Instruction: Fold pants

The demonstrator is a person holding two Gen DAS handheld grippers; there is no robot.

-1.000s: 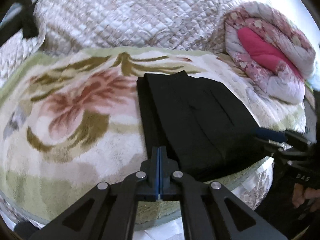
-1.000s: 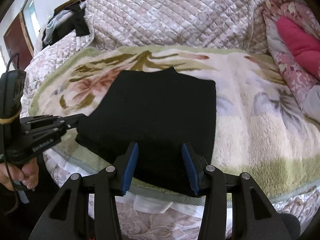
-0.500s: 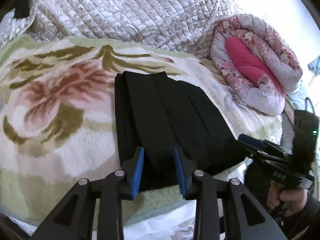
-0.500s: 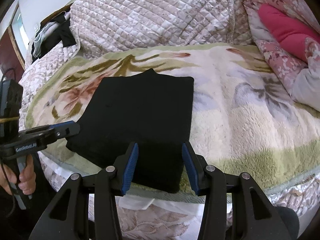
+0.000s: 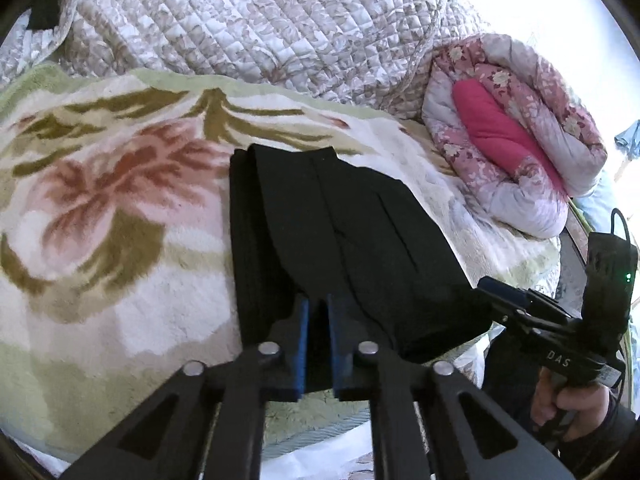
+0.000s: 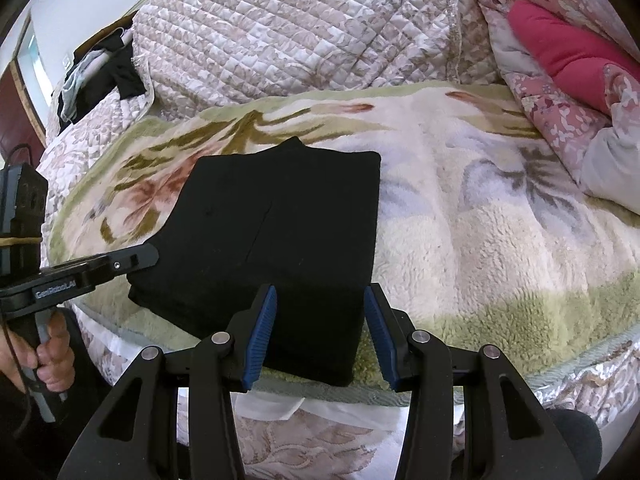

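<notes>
Black pants (image 5: 340, 240) lie folded into a rectangle on the floral fleece blanket (image 5: 100, 240). My left gripper (image 5: 318, 320) is at their near edge, its jaws closing to a narrow gap with black fabric between the blue pads. In the right wrist view the left gripper (image 6: 136, 258) reaches the near left corner of the pants (image 6: 280, 232). My right gripper (image 6: 320, 320) stands open above the near right corner, its pads (image 6: 262, 328) either side of the cloth without pressing on it. The left wrist view shows the right gripper (image 5: 504, 292) at that same corner, held by a hand (image 5: 572, 404).
A quilted bedspread (image 5: 260, 28) rises behind the blanket. A rolled pink floral duvet (image 5: 512, 152) lies at the right. Dark clothes (image 6: 100, 76) hang at the far left. The bed's front edge (image 6: 400, 396) runs just under both grippers.
The left gripper, shut beside the pants a second ago, opened, shifted right over their near edge and has narrowed onto the fabric. The right gripper stays open in nearly the same spot.
</notes>
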